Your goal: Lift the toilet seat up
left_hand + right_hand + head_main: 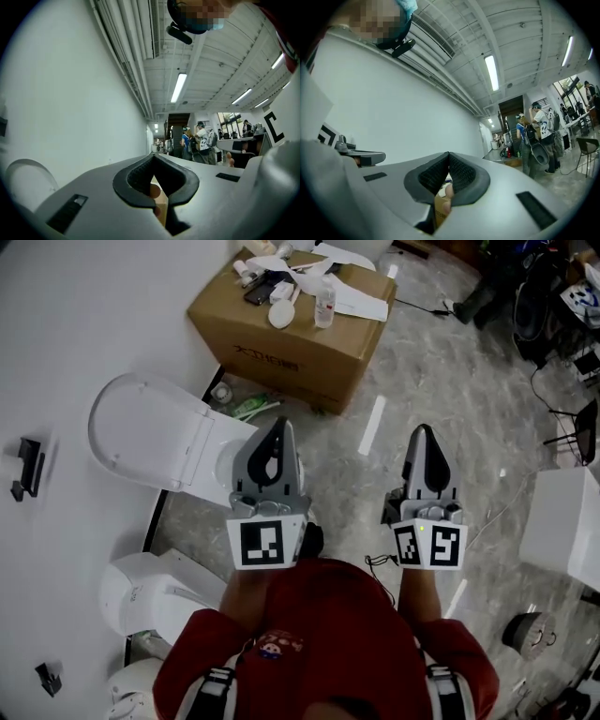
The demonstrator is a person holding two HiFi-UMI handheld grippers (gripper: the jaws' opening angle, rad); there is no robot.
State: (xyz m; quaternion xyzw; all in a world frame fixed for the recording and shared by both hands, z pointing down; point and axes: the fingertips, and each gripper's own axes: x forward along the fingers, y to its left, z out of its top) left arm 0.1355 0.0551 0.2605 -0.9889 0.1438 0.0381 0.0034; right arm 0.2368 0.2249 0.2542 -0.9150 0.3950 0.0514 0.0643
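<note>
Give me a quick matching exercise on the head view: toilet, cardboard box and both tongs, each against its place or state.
Things:
1. toilet
2. cardboard box
3. left tongs
4. right tongs

Descriptions:
a. shut, over the grey floor
b. white, against the wall
c. shut, next to the toilet
d. brown, with a bottle on top

Pairs: 1-b, 2-d, 3-c, 4-a.

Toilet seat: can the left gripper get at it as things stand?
Probably yes. The left gripper hangs close beside the toilet seat, and in the head view nothing lies between them.
</note>
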